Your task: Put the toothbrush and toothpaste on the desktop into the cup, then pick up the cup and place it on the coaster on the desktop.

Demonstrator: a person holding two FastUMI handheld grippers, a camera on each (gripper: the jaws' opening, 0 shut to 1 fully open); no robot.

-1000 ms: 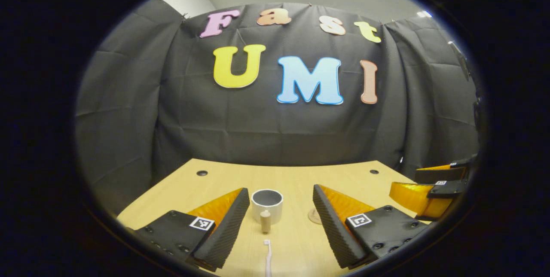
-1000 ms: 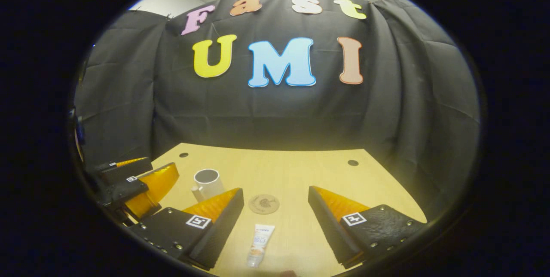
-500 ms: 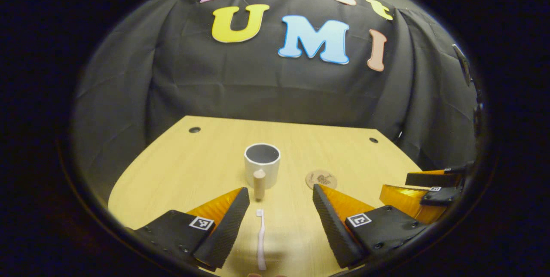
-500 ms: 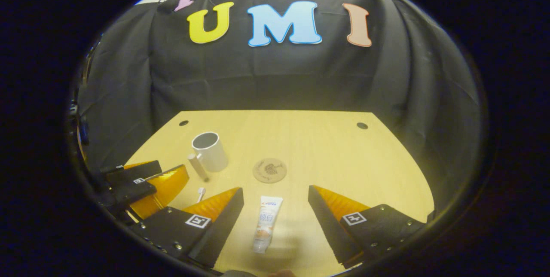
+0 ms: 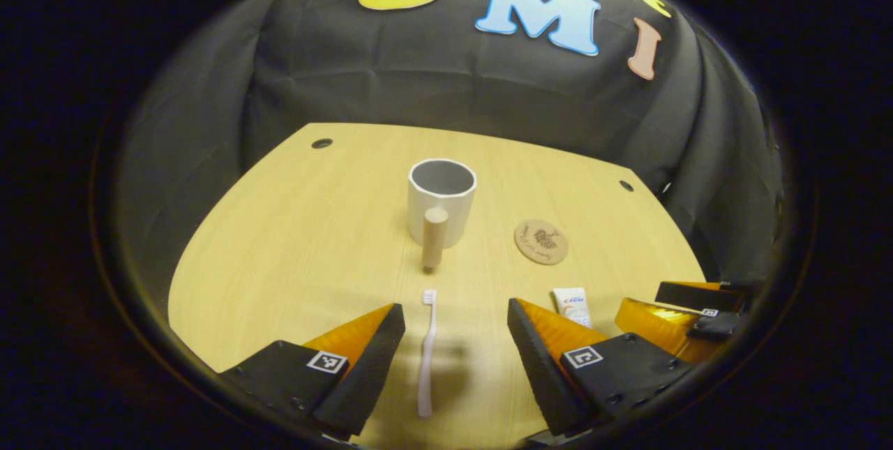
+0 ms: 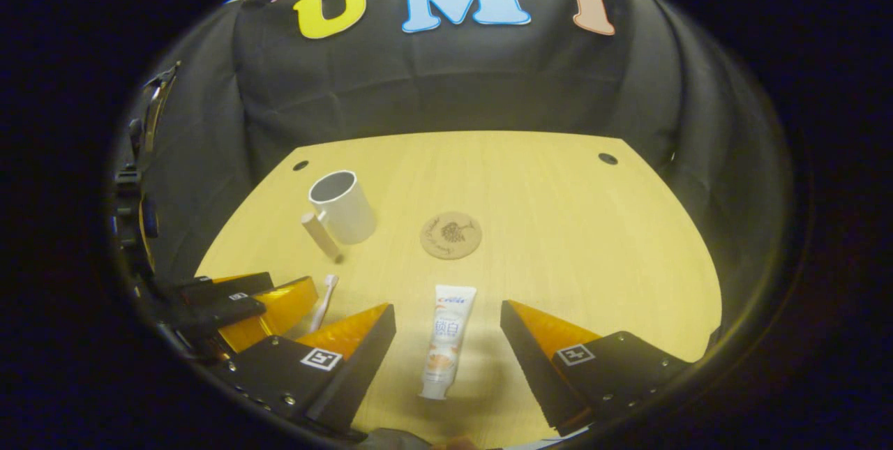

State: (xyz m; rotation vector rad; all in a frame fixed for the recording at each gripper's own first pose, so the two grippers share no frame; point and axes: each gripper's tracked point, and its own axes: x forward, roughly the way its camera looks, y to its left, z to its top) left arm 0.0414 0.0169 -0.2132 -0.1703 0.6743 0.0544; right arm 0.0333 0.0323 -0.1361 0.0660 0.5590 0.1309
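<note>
Left tongs (image 5: 456, 328) hang spread apart w/ the toothbrush (image 5: 425, 352) lying lengthwise between them on the worktop (image 5: 293, 241), lined up for a pinch. Cup (image 5: 441, 201) stands beyond, coaster (image 5: 541, 241) to its right. Right tongs (image 6: 448, 328), also apart, straddle the toothpaste (image 6: 446, 338) likewise.

Toothpaste (image 5: 573, 305) half hidden behind own right finger in left gripper view, cap end unseen. Toothbrush (image 6: 324, 302) handle covered by left claw (image 6: 261, 303) in right gripper view. Coaster (image 6: 451, 234) print too small to make out. Counter (image 5: 293, 241) near edge cut off.
</note>
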